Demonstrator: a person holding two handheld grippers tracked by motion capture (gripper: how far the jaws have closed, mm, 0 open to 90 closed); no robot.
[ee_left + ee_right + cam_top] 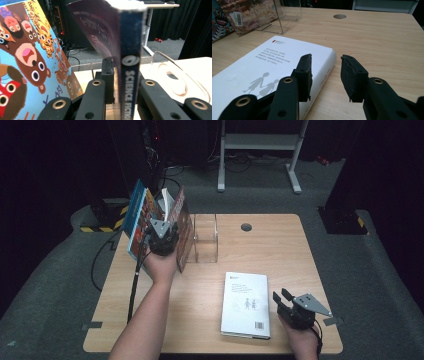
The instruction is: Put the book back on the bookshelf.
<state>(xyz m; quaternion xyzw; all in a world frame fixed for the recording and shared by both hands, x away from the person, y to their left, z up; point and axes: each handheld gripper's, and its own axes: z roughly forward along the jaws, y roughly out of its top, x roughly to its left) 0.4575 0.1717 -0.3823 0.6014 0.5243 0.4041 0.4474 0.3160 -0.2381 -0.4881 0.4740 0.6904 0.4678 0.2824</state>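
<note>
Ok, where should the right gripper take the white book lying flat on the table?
Grip the white book across its thickness at the long right-hand edge, coming in low from the right. It lies flat with that edge nearest the right gripper, whose open jaws already straddle it.

White book (245, 304) lies right of clear stand (206, 238).

Glossy paper science fiction book (128, 75); matt white book (246, 304); clear plastic stand (206, 237); light wood-grain table (280, 245).

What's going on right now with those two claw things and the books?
Left gripper clamped on the science fiction book, upright by the clear holder. Right gripper open, empty, beside the flat white book. Animal picture book leans close alongside.
</note>
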